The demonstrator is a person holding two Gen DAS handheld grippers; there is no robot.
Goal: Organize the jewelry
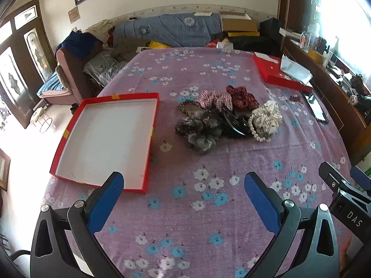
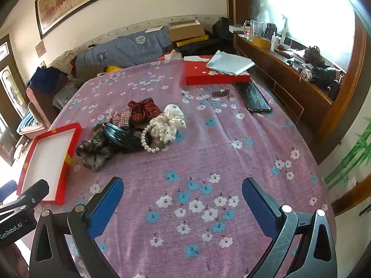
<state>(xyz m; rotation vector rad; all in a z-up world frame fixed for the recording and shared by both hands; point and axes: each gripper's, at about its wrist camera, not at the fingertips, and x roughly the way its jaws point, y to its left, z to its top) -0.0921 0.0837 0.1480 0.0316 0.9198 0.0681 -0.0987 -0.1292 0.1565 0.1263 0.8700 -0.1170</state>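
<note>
A pile of hair accessories lies mid-table: a pearl bracelet (image 1: 257,127) (image 2: 150,139), a white scrunchie (image 1: 270,113) (image 2: 172,120), a grey scrunchie (image 1: 199,131) (image 2: 95,153), a dark red scrunchie (image 1: 242,97) (image 2: 143,110), a checked scrunchie (image 1: 215,99) and a dark hair claw (image 2: 118,134). An empty red box (image 1: 104,139) (image 2: 46,162) with a white inside sits left of the pile. My left gripper (image 1: 184,199) is open and empty, near the table's front. My right gripper (image 2: 183,199) is open and empty, to its right.
A red box lid (image 1: 276,74) (image 2: 213,74) with pale paper on it lies at the back right. A dark bead bracelet (image 2: 220,93) and a black phone (image 2: 257,100) lie near it. A wooden counter (image 2: 289,74) runs along the right. A sofa with bedding stands behind the table.
</note>
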